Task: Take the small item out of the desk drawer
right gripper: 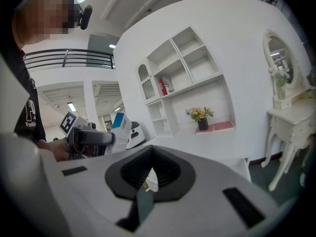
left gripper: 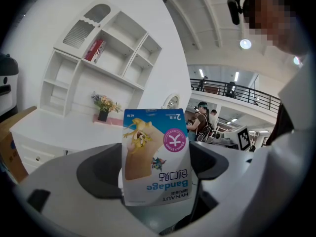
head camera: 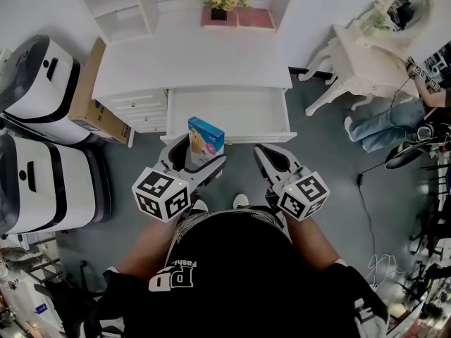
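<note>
The white desk (head camera: 190,58) has its middle drawer (head camera: 229,115) pulled out, and the drawer's inside shows only white. In front of the drawer my left gripper (head camera: 202,155) is shut on a small blue and white bandage box (head camera: 205,138), held above the floor. In the left gripper view the box (left gripper: 157,157) stands upside down between the jaws of the left gripper (left gripper: 156,184). My right gripper (head camera: 270,159) hovers beside it, to the right, shut and holding nothing. The right gripper view shows its own jaws (right gripper: 149,176) together, with the box (right gripper: 121,126) off to the left.
Two white machines (head camera: 39,90) (head camera: 42,182) and a cardboard box (head camera: 95,101) stand left of the desk. A flower pot (head camera: 220,2) sits at the desk's back. A white dressing table (head camera: 366,62) and a seated person (head camera: 391,122) are at the right. A cable (head camera: 366,203) lies on the floor.
</note>
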Motion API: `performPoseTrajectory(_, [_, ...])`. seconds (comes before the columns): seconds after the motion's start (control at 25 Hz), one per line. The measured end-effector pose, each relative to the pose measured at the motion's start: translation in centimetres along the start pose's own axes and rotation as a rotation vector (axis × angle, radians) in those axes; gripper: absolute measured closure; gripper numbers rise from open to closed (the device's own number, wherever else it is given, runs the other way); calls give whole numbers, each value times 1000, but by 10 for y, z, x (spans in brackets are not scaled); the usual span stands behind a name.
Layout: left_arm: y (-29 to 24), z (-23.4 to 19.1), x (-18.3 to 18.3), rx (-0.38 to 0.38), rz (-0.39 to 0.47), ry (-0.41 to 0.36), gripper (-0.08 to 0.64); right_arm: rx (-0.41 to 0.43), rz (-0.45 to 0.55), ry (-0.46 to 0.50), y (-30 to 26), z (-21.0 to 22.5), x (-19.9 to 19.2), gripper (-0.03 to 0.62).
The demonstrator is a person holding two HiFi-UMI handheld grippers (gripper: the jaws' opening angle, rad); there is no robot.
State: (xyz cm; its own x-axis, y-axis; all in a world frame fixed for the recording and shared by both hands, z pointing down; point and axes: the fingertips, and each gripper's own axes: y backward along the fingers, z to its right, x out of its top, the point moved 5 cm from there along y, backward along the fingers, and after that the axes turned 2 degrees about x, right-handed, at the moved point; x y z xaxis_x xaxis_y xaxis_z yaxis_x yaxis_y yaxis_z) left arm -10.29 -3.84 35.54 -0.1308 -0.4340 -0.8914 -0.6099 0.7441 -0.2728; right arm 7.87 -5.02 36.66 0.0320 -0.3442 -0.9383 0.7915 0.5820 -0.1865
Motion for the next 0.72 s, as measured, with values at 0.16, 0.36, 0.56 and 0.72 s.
performPoseTrajectory(0.16, [1, 0, -2, 3, 2, 3, 141, 3, -3, -2, 0, 0, -1, 586])
performPoseTrajectory(0.36, [0, -1, -2, 7, 0, 4, 141, 13, -5, 0, -1, -1, -1, 586])
performPoseTrajectory(0.56, [3, 0, -5, 12, -2, 5, 141, 20, -7, 1, 0, -4, -3, 586])
performPoseTrajectory(0.72, [6, 1, -9, 13, -4, 5, 141, 23, -6, 5, 2, -7, -5, 586])
